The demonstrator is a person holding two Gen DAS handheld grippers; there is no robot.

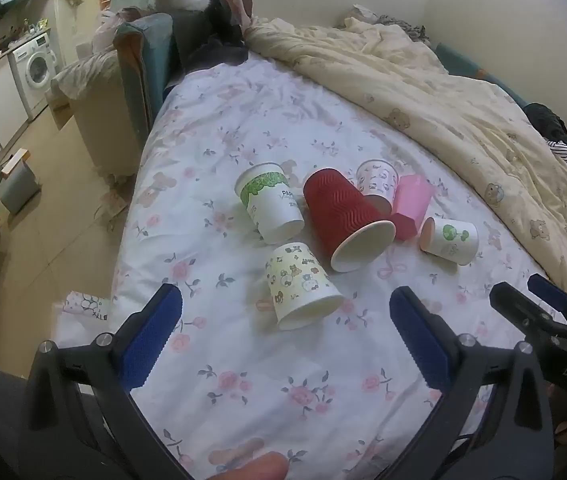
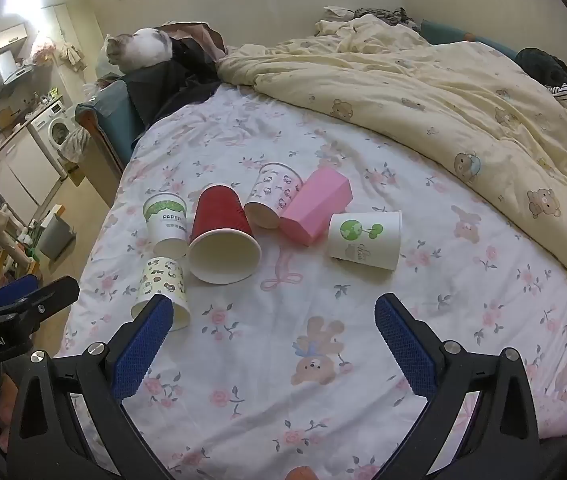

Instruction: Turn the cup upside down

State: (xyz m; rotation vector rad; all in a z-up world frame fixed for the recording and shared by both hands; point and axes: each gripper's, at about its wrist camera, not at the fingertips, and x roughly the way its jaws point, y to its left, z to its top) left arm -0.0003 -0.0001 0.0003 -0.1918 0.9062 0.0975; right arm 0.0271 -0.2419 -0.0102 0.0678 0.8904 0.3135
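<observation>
Several paper cups lie on their sides on the floral bed sheet [image 1: 243, 380]. A large red ribbed cup [image 1: 343, 220] [image 2: 221, 230] lies in the middle, mouth toward me. A cartoon-print cup [image 1: 301, 286] [image 2: 161, 292] lies nearest. A white cup with green print [image 1: 269, 202] [image 2: 165, 222], a small pink-print cup [image 1: 375, 180] [image 2: 271, 194], a pink faceted cup [image 1: 409, 206] [image 2: 317, 206] and a white tree-print cup [image 1: 449, 240] [image 2: 365, 240] lie around them. My left gripper [image 1: 285, 312] is open and empty just before the cartoon cup. My right gripper [image 2: 273, 316] is open and empty, short of the cups.
A cream bear-print duvet [image 1: 463, 100] [image 2: 423, 88] is bunched along the far and right side of the bed. A cat [image 2: 139, 50] sits on dark clothes at the bed's far left corner. The bed's left edge drops to the floor, with a grey bin [image 1: 19, 186] there.
</observation>
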